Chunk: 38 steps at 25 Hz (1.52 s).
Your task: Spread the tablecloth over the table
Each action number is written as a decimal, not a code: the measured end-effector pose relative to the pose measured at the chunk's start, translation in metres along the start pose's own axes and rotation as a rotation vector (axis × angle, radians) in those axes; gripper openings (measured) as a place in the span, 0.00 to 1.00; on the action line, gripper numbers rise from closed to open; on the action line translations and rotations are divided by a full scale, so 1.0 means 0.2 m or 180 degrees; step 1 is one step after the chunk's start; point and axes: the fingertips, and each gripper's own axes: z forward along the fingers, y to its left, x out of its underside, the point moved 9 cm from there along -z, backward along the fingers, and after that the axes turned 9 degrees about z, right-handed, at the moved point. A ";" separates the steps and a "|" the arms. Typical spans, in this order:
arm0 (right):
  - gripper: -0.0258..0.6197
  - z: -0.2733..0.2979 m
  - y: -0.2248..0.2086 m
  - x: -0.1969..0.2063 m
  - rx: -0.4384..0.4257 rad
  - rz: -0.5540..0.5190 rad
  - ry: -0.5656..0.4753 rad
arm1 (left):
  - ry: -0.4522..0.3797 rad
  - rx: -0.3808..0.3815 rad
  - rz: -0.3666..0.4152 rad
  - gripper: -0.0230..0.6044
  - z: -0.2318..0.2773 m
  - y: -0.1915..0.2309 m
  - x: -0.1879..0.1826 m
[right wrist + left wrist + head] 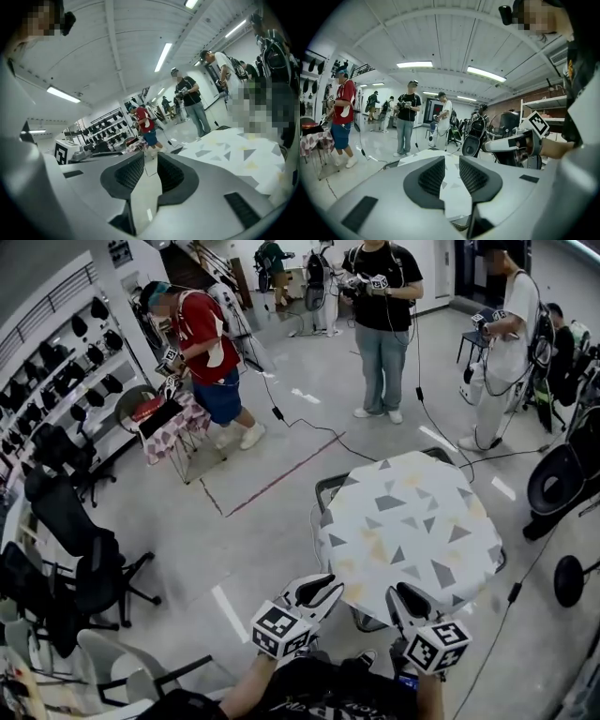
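A white tablecloth (412, 521) with grey and yellow triangles lies spread flat over a small table, whose dark frame (328, 487) shows at the far left corner. My left gripper (326, 587) hovers at the cloth's near left edge, and my right gripper (405, 597) at its near edge. Both point across the table. In the left gripper view the jaws of the left gripper (451, 161) stand a narrow gap apart with nothing between them; the tablecloth (451, 192) shows beyond. The right gripper (150, 161) also has a gap and holds nothing, with the tablecloth (234, 150) to its right.
A person in a red shirt (206, 334) works at another small covered table (173, 432) at the far left. Two more people (382, 306) stand beyond my table. Office chairs (84, 559) crowd the left, cables (309, 427) cross the floor, and a black round stand (562, 479) sits at the right.
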 end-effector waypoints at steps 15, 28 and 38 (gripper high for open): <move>0.06 0.27 0.57 0.04 -0.0393 -0.0140 0.0048 | -0.0070 0.0198 0.0008 0.12 -0.38 0.22 -0.04; 0.06 0.34 0.77 0.08 -0.0334 -0.0376 0.0103 | -0.0258 0.0445 0.0008 0.12 -0.49 0.30 -0.13; 0.06 0.32 0.74 0.09 -0.0159 -0.0305 0.0133 | -0.0130 0.0663 -0.0052 0.09 -0.45 0.28 -0.11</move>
